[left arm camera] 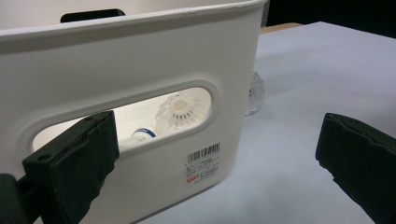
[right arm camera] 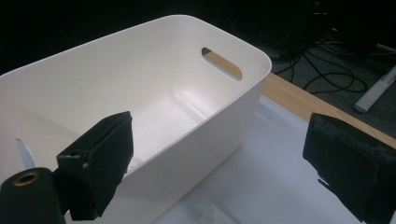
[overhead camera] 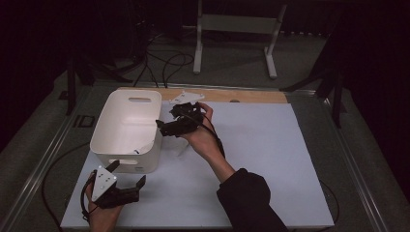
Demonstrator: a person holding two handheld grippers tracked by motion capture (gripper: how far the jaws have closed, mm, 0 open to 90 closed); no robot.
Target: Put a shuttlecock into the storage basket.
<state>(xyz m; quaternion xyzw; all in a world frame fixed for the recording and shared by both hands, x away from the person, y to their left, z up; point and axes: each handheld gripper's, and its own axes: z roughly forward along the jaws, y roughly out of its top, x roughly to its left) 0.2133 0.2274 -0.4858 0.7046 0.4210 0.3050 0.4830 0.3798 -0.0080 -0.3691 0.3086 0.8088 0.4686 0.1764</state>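
A white plastic bin with slot handles stands on the left of the white mat. Through the bin's near slot in the left gripper view I see a white shuttlecock with a blue-banded base lying inside. A second, pale shuttlecock lies on the mat just past the bin's corner. My left gripper is open at the bin's near wall, one jaw in front of the slot, nothing held. My right gripper hangs open and empty by the bin's right rim, looking into the bin.
The white mat covers most of the table, with a wooden strip along its far edge. A barcode label sits on the bin's near wall. Cables and a white stand's legs lie on the floor beyond.
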